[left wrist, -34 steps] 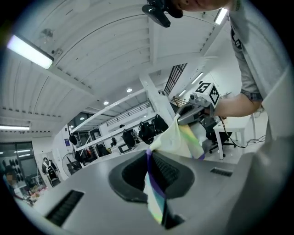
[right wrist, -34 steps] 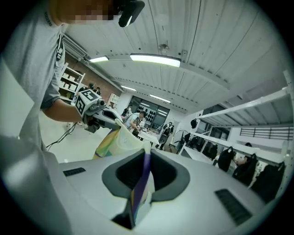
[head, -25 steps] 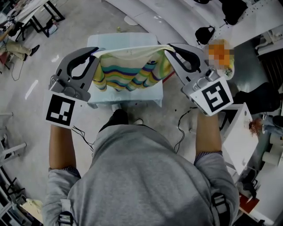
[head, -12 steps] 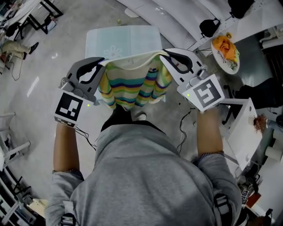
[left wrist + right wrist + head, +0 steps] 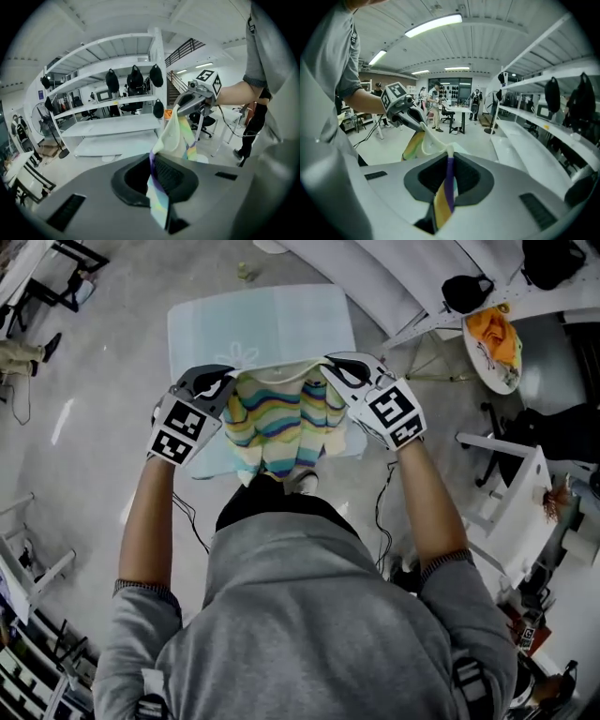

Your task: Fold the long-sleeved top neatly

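Observation:
The long-sleeved top (image 5: pixel 278 423) has wavy yellow, green, blue and purple stripes and a cream inside. It hangs in a bunch between both grippers, over the near edge of a small pale blue table (image 5: pixel 261 326). My left gripper (image 5: pixel 225 382) is shut on the top's left edge, and striped cloth (image 5: pixel 157 197) sticks out of its jaws in the left gripper view. My right gripper (image 5: pixel 330 371) is shut on the right edge, with a purple and yellow fold (image 5: pixel 446 194) pinched between its jaws. The garment's lower end hangs in front of the person's legs.
A round tray with orange things (image 5: pixel 493 341) stands at the upper right beside white benches (image 5: pixel 375 282). A white chair frame (image 5: pixel 511 493) is at the right, and cables (image 5: pixel 382 512) lie on the floor. White shelving with dark bags (image 5: pixel 133 79) shows in the left gripper view.
Both grippers have come down and drawn closer together, carrying the top with them. The garment now hangs lower and more bunched, over the table's near edge.

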The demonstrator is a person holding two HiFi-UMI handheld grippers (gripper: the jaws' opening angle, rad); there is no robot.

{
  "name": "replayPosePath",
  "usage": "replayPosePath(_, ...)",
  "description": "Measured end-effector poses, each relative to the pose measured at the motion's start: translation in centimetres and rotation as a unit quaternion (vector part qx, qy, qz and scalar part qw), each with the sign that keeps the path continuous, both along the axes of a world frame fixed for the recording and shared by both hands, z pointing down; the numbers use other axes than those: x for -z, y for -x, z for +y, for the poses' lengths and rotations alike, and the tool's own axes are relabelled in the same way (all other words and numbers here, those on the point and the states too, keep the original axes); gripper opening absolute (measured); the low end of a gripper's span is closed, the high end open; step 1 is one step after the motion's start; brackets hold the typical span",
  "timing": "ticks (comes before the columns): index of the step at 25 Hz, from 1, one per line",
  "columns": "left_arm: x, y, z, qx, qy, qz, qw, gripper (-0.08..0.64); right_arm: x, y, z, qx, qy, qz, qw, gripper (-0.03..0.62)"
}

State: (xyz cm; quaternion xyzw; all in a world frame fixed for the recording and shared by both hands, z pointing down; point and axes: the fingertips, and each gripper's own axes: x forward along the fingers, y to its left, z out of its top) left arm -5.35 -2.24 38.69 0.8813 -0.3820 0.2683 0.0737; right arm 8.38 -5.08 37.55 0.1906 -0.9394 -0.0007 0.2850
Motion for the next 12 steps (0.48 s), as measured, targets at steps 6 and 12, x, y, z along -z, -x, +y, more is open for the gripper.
replayPosePath(6, -8.1, 4.0, -8.4, 0.005, 0.049, -0.004, 0.9988, 0.034, -7.1, 3.8, -8.5, -0.022, 0.026, 0.034, 0.999, 0.044)
replayPosePath(12, -16.2, 6.1, -15.1, 0.030, 0.092, 0.010, 0.9952, 0.034, -14.6, 5.6, -15.6, -0.056, 0.043, 0.062, 0.996, 0.043)
